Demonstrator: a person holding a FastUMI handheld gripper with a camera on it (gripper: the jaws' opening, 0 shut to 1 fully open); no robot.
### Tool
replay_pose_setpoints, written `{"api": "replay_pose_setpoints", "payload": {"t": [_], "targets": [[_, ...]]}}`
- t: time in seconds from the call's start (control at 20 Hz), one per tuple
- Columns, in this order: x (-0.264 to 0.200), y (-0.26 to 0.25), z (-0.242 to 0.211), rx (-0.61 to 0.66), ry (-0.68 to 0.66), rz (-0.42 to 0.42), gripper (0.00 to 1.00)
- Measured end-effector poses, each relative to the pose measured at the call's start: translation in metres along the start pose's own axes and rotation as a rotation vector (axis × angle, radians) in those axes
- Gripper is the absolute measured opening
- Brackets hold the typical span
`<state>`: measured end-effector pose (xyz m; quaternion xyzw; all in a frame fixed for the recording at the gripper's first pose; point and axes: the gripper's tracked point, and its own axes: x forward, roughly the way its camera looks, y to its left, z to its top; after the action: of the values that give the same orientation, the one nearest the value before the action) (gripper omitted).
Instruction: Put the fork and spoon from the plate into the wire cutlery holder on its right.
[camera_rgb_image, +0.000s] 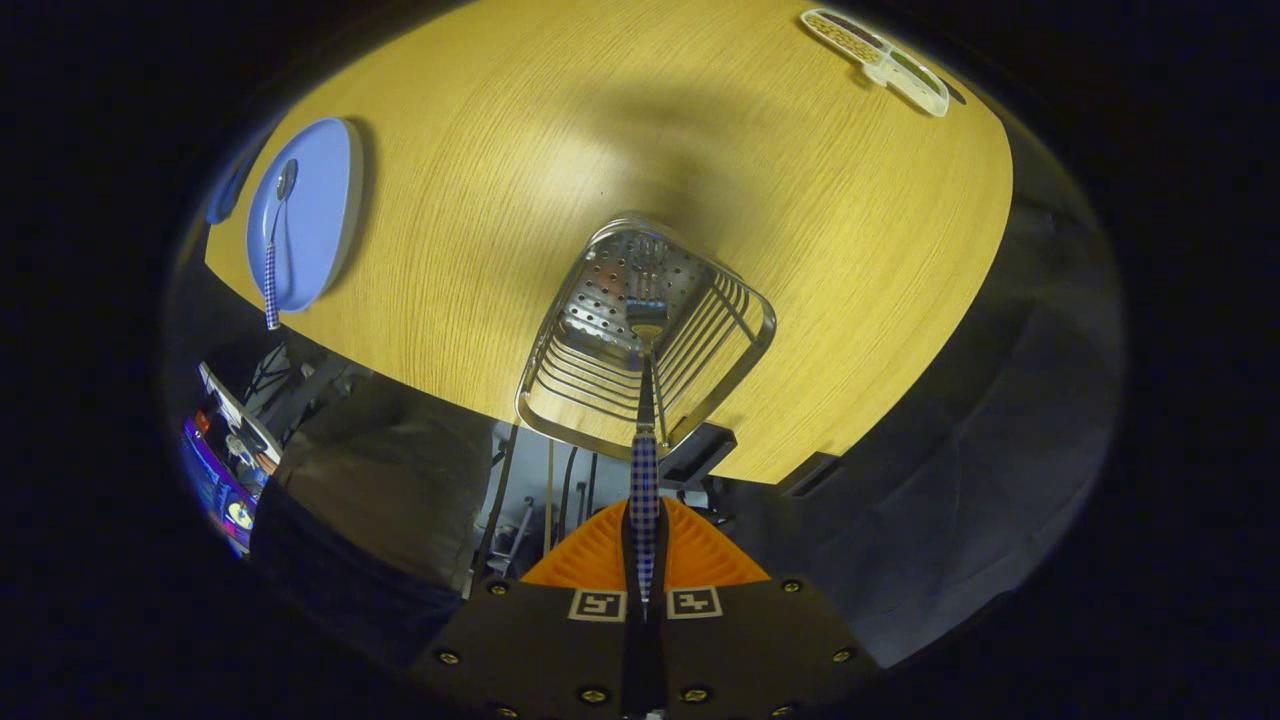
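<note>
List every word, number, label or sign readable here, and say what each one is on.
No readable words or numbers.
Gripper, shut on the fork above the wire cutlery holder: two square black-and-white markers, patterns, not text.
Fork and spoon handles: checked pattern, no lettering.
Divided tray at the table's far corner: any label too small to tell.
Blue plate: plain.

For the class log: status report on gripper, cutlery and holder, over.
Gripper shut on fork, head down inside wire cutlery holder. Spoon on blue plate, not yet moved. Nothing blocking the holder.
</note>
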<state>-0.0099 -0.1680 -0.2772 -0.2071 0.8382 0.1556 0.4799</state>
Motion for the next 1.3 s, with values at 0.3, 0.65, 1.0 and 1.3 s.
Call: {"api": "replay_pose_setpoints", "payload": {"t": [0.3,0.65,1.0,1.3], "targets": [[0.003,-0.005,0.009,0.009,0.006,-0.003,0.00],[0.003,-0.004,0.010,0.029,0.004,0.002,0.07],[-0.009,-0.004,0.009,0.060,-0.047,0.023,0.11],[-0.010,-0.003,0.002,0.085,-0.071,0.046,0.28]]}}
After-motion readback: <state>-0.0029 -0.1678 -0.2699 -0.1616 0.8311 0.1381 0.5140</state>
